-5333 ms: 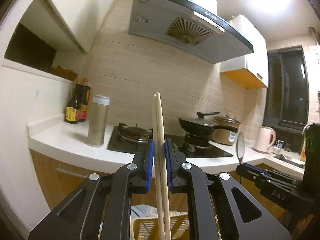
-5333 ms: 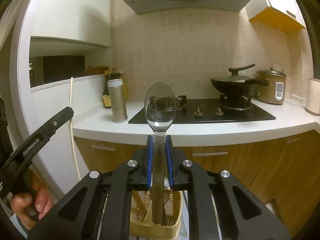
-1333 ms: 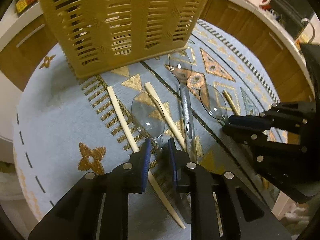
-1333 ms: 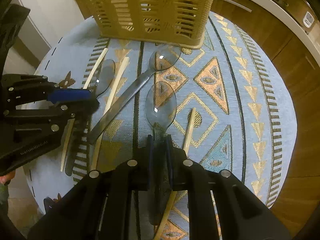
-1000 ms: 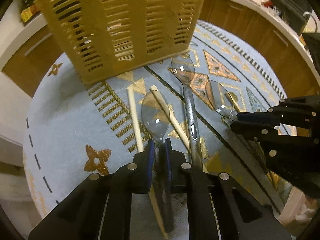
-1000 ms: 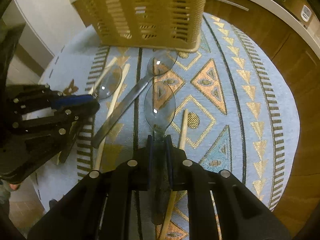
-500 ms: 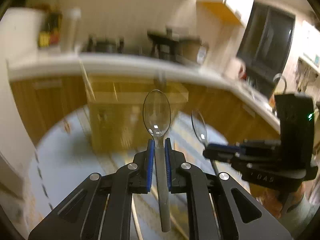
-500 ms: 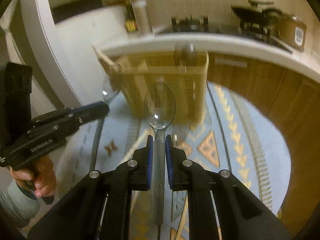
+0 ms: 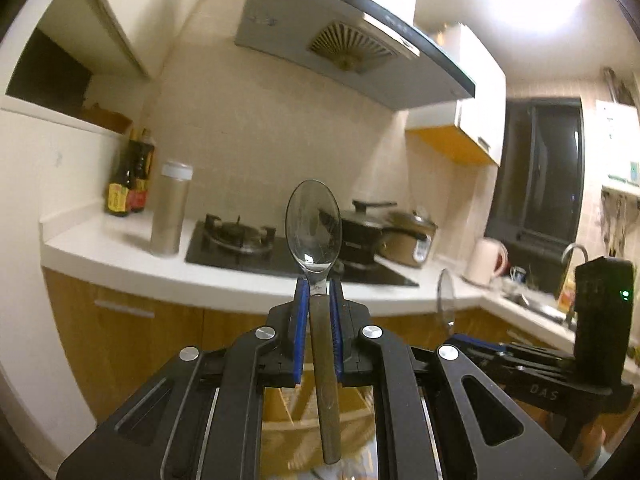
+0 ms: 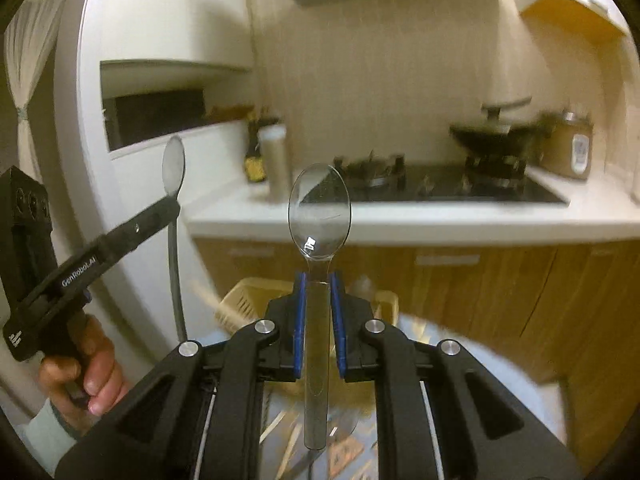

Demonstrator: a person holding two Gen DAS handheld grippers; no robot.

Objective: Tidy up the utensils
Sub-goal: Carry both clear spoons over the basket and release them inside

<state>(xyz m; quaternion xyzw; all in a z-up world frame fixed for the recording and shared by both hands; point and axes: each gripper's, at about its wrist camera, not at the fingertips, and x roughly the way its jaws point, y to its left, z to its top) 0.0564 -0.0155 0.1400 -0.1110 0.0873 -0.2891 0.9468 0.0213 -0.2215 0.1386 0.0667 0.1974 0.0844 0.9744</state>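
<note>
The left gripper [image 9: 318, 300] is clamped on the neck of a dark-handled spoon [image 9: 314, 224], bowl upright and handle hanging down between the fingers. The right gripper [image 10: 318, 294] is clamped the same way on a clear spoon [image 10: 319, 216]. Just below and beyond both sits the yellow slatted basket [image 10: 244, 300] on a patterned cloth [image 10: 344, 450]. Farther off runs the white counter [image 9: 120, 252] with the hob [image 9: 240, 246], a steel flask [image 9: 170, 210] and sauce bottles [image 9: 128, 188].

basket [image 10: 256, 300] below tongs, its mouth seemingly unblocked
</note>
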